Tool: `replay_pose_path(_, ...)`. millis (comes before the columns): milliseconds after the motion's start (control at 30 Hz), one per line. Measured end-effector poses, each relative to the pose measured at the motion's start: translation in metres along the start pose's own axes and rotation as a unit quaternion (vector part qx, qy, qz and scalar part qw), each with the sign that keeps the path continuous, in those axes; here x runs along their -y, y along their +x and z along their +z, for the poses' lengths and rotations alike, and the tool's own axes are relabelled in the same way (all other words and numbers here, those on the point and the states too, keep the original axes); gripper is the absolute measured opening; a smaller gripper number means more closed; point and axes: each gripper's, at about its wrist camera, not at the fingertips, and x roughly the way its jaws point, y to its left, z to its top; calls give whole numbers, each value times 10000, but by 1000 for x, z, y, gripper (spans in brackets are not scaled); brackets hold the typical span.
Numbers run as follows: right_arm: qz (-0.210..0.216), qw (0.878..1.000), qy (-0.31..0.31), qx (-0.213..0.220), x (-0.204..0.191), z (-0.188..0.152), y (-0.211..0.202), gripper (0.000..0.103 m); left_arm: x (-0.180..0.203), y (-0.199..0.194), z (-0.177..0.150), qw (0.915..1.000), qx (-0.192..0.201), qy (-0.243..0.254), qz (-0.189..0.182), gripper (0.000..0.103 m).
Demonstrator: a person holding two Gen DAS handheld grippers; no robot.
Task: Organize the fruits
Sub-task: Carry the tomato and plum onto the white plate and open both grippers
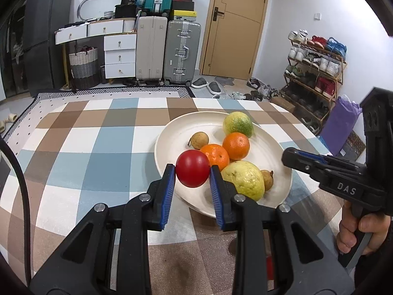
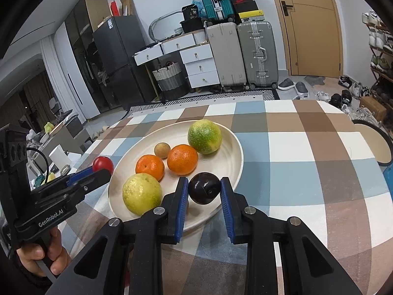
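I've got my left gripper clamping the red tomato and my right gripper pinching the dark plum (both low centre), poised over the plate for sorting.

— What sort of place is this?
— A lived-in home. Suitcases stand against the far wall at upper centre, beside white drawers and a wicker basket.
— Anything else?
— A shoe rack at right, slippers by the wooden door, a dark fridge, a checked cloth on the tabletop.
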Motion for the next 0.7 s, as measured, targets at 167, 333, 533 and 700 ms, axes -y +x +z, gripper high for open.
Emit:
replay_pose_path(167, -51, 10000, 38, -67, 1, 0, 3, 33, 3, -1, -1, 10000, 36, 77, 30, 26)
replay_pose_path(333, 7, 9998, 52, 188, 2, 0, -7, 44, 4, -3, -1, 9999, 42, 98, 22, 26)
replay_pose_path(533, -123, 9994, -121, 311, -6, 0, -11, 56, 3, -3, 1, 9998, 124, 137, 63, 27)
replay_pose_path(700, -140, 9991, -112, 394, -4, -2, -16, 68, 1, -11, -1, 9995, 258, 70, 143, 54)
